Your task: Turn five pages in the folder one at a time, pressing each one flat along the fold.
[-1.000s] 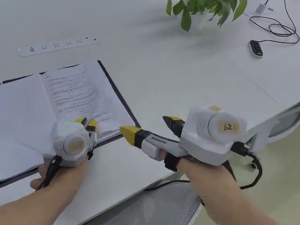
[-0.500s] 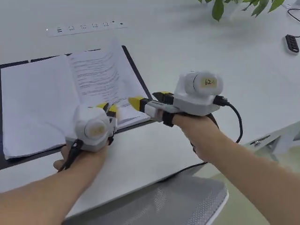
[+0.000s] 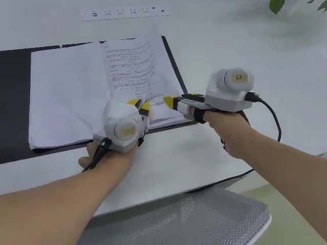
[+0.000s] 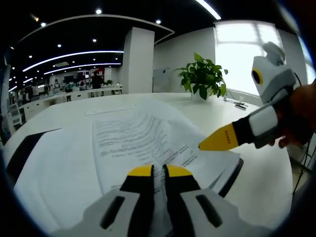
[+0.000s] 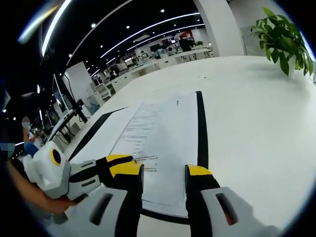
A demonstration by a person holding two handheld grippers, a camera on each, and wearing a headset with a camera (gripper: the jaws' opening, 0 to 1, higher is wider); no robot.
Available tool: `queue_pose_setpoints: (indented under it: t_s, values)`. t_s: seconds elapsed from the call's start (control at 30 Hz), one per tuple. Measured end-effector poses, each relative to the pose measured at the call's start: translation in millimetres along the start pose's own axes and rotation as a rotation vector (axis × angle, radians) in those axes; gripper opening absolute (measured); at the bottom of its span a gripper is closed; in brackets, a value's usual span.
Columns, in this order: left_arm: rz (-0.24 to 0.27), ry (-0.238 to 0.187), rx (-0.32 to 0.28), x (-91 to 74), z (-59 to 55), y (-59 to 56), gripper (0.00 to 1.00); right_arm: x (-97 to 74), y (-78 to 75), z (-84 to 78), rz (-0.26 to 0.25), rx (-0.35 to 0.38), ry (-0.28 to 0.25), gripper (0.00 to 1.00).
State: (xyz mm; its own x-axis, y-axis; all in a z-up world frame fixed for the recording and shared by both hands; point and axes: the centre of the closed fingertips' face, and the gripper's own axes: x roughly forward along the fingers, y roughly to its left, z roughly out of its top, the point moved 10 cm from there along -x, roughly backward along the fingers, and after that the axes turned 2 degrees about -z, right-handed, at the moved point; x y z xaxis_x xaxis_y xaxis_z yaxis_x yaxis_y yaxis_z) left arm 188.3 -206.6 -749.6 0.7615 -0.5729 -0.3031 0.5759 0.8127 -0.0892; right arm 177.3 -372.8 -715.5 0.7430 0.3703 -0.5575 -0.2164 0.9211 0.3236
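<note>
1. Head view: the black folder lies open on the white counter, and the printed page is on its right-hand side. Both claws are down at that page's near edge. The left claw is over the bottom of the sheet and the right claw comes in sideways at the lower right corner. My guess is that's where you'd go to peel up one sheet without dragging the whole stack. There's a power strip at the far side, well away from all this.

2. Left gripper view: the left claw has its jaws pulled nearly together, with just a sliver between the yellow tips, low over the printed page. I can't tell if it's actually pinching paper or only resting there. It looks more like it's pinning the sheet while the other one works. The right claw's yellow tip pokes in from the right, over the page's outer edge.

3. Right gripper view: the right claw is spread apart with nothing in it, and the page's near corner sits in the gap. The folder's black border runs just beside it. It seems lined up for a grab that hasn't happened yet, and the page isn't lifted.
</note>
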Motion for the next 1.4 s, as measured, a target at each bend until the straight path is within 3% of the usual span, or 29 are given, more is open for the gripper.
queue_pose_setpoints:
  t_s: [0.27,0.57,0.9,1.03,1.17,1.23,1.4]
  values:
    - [0.003,-0.005,-0.003,0.0,-0.4,-0.1,0.07,1.9,-12.0,-0.6,-0.012,0.059,-0.007,0.16]
    - [0.003,-0.002,-0.003,-0.3,-0.1,-0.5,0.07,-0.2,-16.4,-1.0,-0.032,0.033,-0.004,0.0]
    - [-0.001,0.021,-0.046,0.0,3.7,0.5,0.08,-11.1,-7.5,8.4,-0.028,0.032,-0.024,0.0]
    - [-0.012,0.069,-0.085,-1.9,10.2,2.1,0.07,-15.3,-3.4,12.6,-0.029,0.05,-0.035,0.0]
    - [-0.037,0.134,-0.034,-12.5,14.5,-1.3,0.05,-20.5,3.5,17.4,-0.023,0.057,-0.043,0.0]
    - [-0.052,0.132,0.0,-19.3,18.9,-3.0,0.04,-23.0,7.6,20.3,-0.017,0.067,-0.054,0.0]
    - [-0.07,0.113,0.003,-37.2,29.3,-2.2,0.13,-31.9,17.3,27.5,-0.005,0.088,-0.067,0.0]
